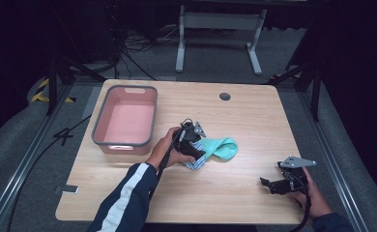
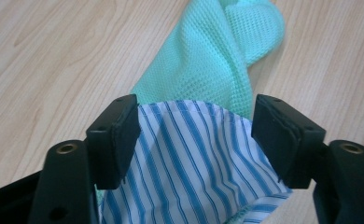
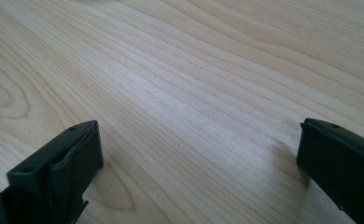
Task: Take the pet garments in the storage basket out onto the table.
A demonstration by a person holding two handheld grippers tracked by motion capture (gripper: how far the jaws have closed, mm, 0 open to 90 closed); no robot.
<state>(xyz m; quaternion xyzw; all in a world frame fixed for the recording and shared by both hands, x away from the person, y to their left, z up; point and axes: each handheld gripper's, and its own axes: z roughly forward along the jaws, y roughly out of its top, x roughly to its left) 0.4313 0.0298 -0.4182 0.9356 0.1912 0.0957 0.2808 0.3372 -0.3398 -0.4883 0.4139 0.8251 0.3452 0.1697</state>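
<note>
Left gripper [image 2: 196, 140] part-open over blue-striped white cloth [image 2: 194, 172], pads clear, mint-green waffle cloth [image 2: 217, 56] just beyond, mid light wooden tabletop [image 1: 235, 193]. Right gripper [image 3: 199, 172] wide open, holding nothing.

- I count two cloths on my table [image 1: 254, 125]: one mint-green waffle cloth [image 1: 221, 147] and one blue-and-white striped cloth [image 1: 195, 163] (the two lie touching each other).
- I count one pink bin [image 1: 125, 121] with a grey rim.
- I count two grippers in my hands: the left gripper [image 1: 199, 155] and the right gripper [image 1: 268, 184].
- I count one round dark grommet [image 1: 224, 96] set in the tabletop.
</note>
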